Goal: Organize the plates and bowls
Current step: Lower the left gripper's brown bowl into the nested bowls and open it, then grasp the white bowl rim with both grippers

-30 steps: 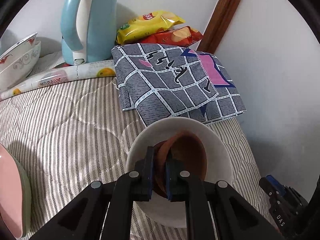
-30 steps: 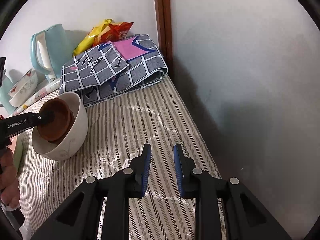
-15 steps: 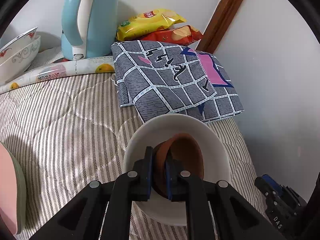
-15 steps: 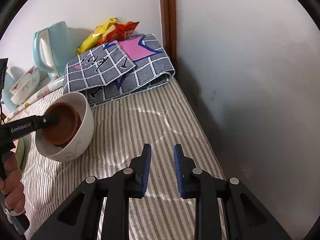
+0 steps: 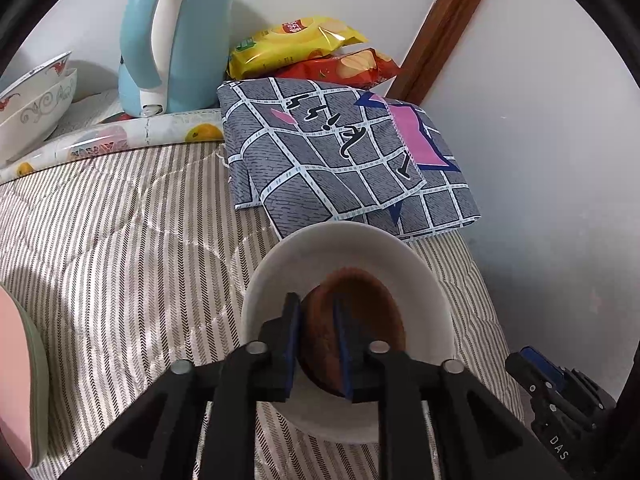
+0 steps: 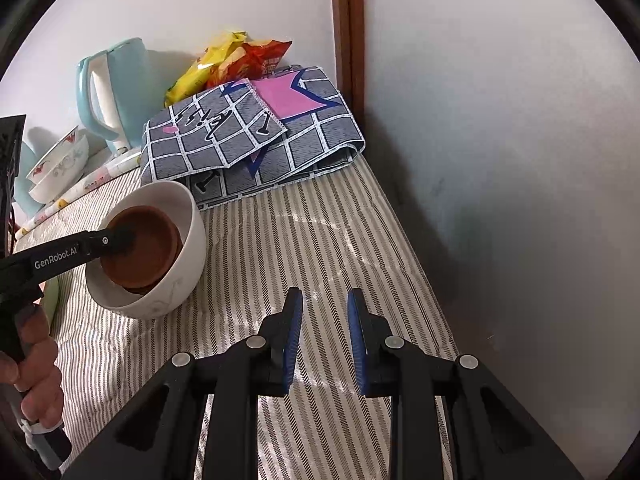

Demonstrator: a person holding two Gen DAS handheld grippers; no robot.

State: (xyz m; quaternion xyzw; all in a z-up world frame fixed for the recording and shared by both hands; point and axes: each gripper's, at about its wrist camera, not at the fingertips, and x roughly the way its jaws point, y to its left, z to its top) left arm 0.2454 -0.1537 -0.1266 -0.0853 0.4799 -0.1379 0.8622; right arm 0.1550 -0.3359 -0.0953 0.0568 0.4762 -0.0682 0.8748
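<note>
- Gripping the rim of the brown bowl point(image 5: 372, 312), left gripper point(image 5: 316, 344) clenched on it, one finger inside, one outside.
- Nested inside the white bowl point(image 5: 352, 252), on the striped cover point(image 5: 120, 248).
- Hovered right of the white bowl, right gripper point(image 6: 323, 340) parted, holding nothing.
- Lay just behind the white bowl: folded grey cloth point(image 5: 340, 156), then kettle point(image 5: 176, 36) and stacked patterned bowls point(image 5: 36, 100).

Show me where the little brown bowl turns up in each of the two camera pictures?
Left wrist view: the brown bowl sits low and centre, inside the white bowl, its near rim between the left tongs.
Right wrist view: it is at mid-left, nested in the same white bowl.
Shared landmark: the grey checked cloth just behind the bowls in both views.
</note>
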